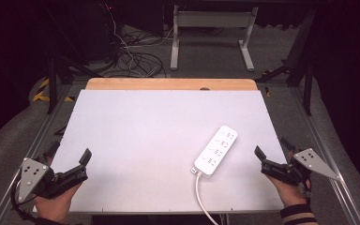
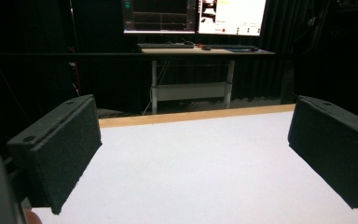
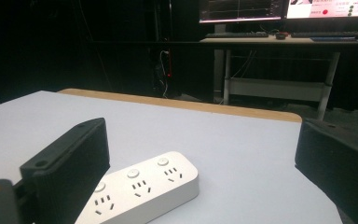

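Both jaw pairs spread, empty: left gripper (image 1: 70,164), right gripper (image 1: 273,154); risk: nudging white plastic power strip (image 1: 215,150) askew; trailing white cable (image 1: 201,197) snagging.

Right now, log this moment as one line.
left gripper: open, empty | right gripper: open, empty | power strip: flat on table, untouched

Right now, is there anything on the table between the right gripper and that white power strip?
No. In the high view, bare white table separates the open right gripper from the power strip; nothing lies between them.
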{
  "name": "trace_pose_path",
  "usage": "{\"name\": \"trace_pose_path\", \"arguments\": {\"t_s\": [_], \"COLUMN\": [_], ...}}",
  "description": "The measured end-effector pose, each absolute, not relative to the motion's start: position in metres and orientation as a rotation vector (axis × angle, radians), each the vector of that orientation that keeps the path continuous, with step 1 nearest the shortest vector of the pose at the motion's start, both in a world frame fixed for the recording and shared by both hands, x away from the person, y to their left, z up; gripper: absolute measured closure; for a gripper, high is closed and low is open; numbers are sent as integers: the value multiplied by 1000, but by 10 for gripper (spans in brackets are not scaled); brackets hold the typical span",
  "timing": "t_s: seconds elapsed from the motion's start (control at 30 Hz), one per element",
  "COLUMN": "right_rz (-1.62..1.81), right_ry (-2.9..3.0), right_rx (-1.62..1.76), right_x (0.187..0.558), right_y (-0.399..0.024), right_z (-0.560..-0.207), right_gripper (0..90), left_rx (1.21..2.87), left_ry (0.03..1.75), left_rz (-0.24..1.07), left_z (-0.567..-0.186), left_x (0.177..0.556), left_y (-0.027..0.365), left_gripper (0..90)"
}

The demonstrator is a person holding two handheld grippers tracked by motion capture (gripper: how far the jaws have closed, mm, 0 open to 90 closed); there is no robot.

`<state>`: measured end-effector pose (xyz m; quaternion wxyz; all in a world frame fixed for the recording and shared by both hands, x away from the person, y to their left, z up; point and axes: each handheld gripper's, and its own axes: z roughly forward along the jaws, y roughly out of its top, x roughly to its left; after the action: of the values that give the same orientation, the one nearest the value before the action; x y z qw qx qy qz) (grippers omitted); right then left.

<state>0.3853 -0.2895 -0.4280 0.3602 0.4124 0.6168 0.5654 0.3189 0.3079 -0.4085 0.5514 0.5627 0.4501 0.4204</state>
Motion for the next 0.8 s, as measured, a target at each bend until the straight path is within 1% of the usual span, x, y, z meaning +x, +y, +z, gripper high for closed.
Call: {"name": "trace_pose_path", "arguments": {"t_s": [0.8], "right_rz": [1444], "right_ry": [1595], "right_rx": [1052], "right_x": [385], "right_y": [-289], "right_z": [-428], "right_gripper": [47], "left_rx": [1334], "left_ry": [1066], "left_rz": [986], "left_z": [-409], "left_x": [320], "left_y": [308], "left_gripper": [30]}}
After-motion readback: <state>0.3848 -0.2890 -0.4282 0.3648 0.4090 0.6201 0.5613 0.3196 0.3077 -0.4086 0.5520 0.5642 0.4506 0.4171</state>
